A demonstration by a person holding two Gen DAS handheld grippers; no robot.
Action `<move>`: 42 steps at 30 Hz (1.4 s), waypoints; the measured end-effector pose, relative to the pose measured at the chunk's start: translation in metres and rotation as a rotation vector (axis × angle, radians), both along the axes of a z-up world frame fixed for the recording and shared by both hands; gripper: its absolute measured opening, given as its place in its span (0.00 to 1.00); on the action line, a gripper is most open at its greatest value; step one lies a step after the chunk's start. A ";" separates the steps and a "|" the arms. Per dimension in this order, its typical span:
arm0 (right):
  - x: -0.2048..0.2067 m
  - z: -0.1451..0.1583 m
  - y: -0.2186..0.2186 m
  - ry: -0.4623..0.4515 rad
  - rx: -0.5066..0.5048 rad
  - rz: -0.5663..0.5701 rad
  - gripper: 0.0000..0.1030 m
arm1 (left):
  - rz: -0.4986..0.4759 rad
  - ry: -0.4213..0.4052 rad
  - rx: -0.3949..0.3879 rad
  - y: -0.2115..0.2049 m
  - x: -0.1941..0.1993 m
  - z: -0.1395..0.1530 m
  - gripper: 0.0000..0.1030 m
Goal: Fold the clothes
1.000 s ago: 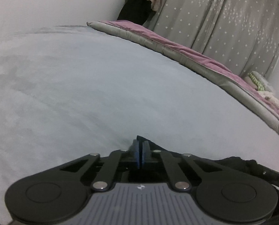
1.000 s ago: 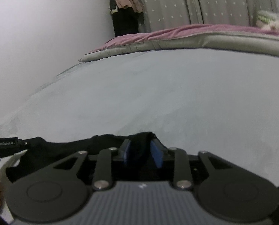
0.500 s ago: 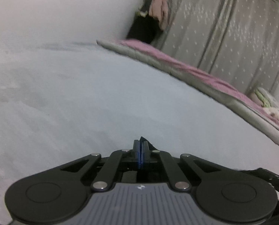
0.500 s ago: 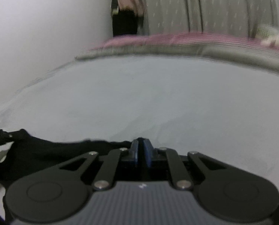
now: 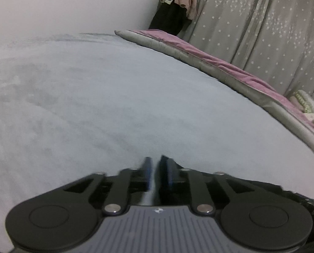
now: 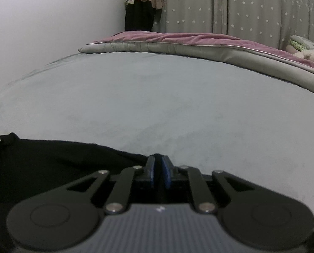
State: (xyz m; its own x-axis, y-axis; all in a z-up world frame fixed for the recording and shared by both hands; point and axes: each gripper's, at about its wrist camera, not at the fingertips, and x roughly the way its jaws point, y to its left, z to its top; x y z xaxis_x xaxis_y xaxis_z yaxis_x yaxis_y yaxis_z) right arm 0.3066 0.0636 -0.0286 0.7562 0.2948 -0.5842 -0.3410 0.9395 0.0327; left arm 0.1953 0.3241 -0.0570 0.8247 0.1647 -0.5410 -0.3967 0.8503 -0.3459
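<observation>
Since half a second ago, the left tongs (image 5: 156, 164) have parted slightly, a narrow gap now showing between their blue pads, with nothing visibly pinched. Right tongs (image 6: 158, 164) stay nearly closed on the edge of the black cloth garment (image 6: 58, 164), which lies on the pale grey-blue bed (image 6: 157, 105), spreading leftward.

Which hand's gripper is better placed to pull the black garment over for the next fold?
Right. The right gripper has its fingers closed on the black garment edge. The left gripper fingers stand apart, with grey bed showing between them, so it probably holds nothing.
</observation>
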 end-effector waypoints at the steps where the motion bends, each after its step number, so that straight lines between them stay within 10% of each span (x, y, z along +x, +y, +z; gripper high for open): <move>1: -0.001 0.002 -0.002 0.005 0.019 -0.007 0.23 | -0.005 0.002 -0.006 0.000 -0.002 0.002 0.37; 5: -0.005 0.010 -0.013 0.022 0.071 -0.028 0.32 | 0.011 0.023 0.024 -0.006 -0.005 0.014 0.54; 32: -0.125 0.057 -0.185 0.056 0.106 -0.222 0.66 | -0.236 0.140 0.157 -0.098 0.003 0.046 0.62; 42: -0.145 0.037 -0.247 0.115 0.195 -0.290 0.64 | -0.415 0.169 0.208 -0.152 -0.004 0.059 0.63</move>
State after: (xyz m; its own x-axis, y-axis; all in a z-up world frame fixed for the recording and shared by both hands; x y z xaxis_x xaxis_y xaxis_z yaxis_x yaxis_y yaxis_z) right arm 0.1612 -0.1833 0.0083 0.7576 0.1922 -0.6238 -0.0453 0.9688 0.2435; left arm 0.1914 0.1723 0.0017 0.7468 -0.0406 -0.6638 -0.0455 0.9927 -0.1119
